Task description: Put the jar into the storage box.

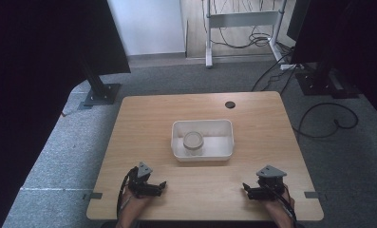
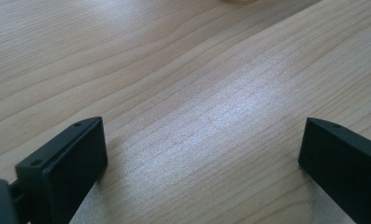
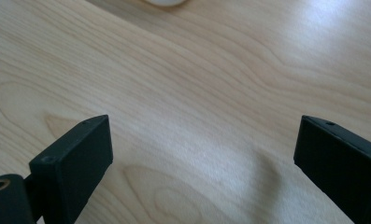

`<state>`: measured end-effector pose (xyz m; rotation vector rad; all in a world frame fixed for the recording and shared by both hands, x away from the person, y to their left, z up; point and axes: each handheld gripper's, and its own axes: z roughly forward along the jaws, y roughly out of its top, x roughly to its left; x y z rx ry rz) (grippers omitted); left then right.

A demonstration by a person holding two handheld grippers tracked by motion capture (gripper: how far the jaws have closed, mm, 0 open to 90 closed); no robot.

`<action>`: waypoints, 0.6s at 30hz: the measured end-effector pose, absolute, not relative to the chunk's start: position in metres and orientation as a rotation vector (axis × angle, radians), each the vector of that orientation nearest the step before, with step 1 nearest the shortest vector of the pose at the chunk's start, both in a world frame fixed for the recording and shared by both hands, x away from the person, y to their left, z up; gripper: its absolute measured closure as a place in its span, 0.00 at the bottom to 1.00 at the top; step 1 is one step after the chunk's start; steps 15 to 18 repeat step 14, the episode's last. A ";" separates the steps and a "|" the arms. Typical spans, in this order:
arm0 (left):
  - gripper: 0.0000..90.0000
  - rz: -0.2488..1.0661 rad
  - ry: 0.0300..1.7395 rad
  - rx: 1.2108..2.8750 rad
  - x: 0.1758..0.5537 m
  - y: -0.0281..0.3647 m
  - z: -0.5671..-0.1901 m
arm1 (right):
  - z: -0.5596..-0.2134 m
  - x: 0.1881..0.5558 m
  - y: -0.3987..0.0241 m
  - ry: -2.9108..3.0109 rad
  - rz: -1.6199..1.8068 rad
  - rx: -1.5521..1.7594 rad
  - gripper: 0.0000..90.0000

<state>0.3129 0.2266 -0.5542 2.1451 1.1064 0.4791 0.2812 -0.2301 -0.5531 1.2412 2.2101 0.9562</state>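
A white rectangular tray (image 1: 225, 127) sits at the middle of the wooden table (image 1: 143, 118), and a clear jar with a pale lid (image 1: 193, 141) stands inside it toward its left. My left gripper (image 1: 160, 186) rests near the front left edge, open and holding nothing. My right gripper (image 1: 247, 189) rests near the front right edge, also open and holding nothing. In the left gripper view its gripper (image 2: 202, 154) has both jaws wide apart above bare wood. The right gripper view shows its gripper (image 3: 204, 149) spread the same way over bare wood.
A round cable hole (image 1: 230, 104) lies in the table's far side. Black stand bases (image 1: 101, 94) and loose cables (image 1: 326, 116) lie on the grey carpet around the table. A white frame (image 1: 243, 21) stands beyond it.
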 end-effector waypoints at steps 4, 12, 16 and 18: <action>0.01 0.479 1.108 2.144 0.313 0.226 -0.554 | -0.556 0.276 -0.235 2.207 0.942 1.262 0.05; 0.01 0.480 1.108 2.144 0.313 0.226 -0.554 | -0.560 0.268 -0.242 2.197 0.944 1.293 0.05; 0.01 0.479 1.108 2.145 0.313 0.226 -0.554 | -0.560 0.267 -0.244 2.195 0.944 1.301 0.05; 0.01 0.479 1.108 2.145 0.313 0.226 -0.554 | -0.560 0.267 -0.244 2.195 0.944 1.301 0.05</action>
